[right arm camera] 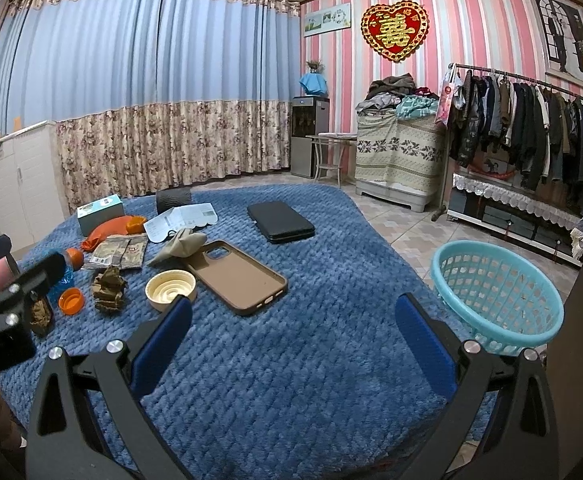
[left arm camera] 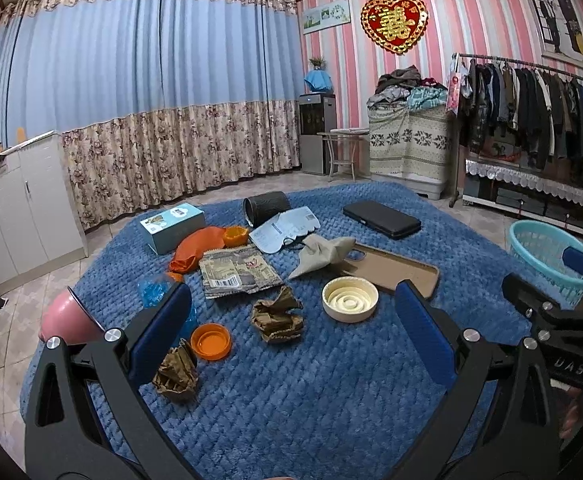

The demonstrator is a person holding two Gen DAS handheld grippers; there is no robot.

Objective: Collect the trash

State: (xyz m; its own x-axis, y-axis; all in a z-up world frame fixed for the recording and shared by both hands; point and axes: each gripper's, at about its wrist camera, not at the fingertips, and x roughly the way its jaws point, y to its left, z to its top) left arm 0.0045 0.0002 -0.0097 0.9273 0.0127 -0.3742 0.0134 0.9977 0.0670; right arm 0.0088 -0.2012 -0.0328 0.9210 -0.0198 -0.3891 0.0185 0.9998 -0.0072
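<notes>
Left gripper [left arm camera: 291, 320]: jaws spread, nothing held, poised over blanket [left arm camera: 331, 400]. Right gripper [right arm camera: 293, 328]: jaws spread, nothing held.

Trash located centre-left: crumpled brown paper ×2 [left arm camera: 277, 315] [left arm camera: 176, 372], flat wrapper ×1 [left arm camera: 237, 270], orange caps ×2 [left arm camera: 210, 341] [left arm camera: 235, 235].

Basket [right arm camera: 499, 304] ×1, at right edge, judged empty.

Risk: phone case [right arm camera: 237, 276] ×1, black case [right arm camera: 280, 222] ×1 mistaken for trash. Basket possibly missed, near edge.

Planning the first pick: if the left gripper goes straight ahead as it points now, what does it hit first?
Probably the crumpled brown paper, centred between the open left gripper fingers; depth is uncertain.
</notes>
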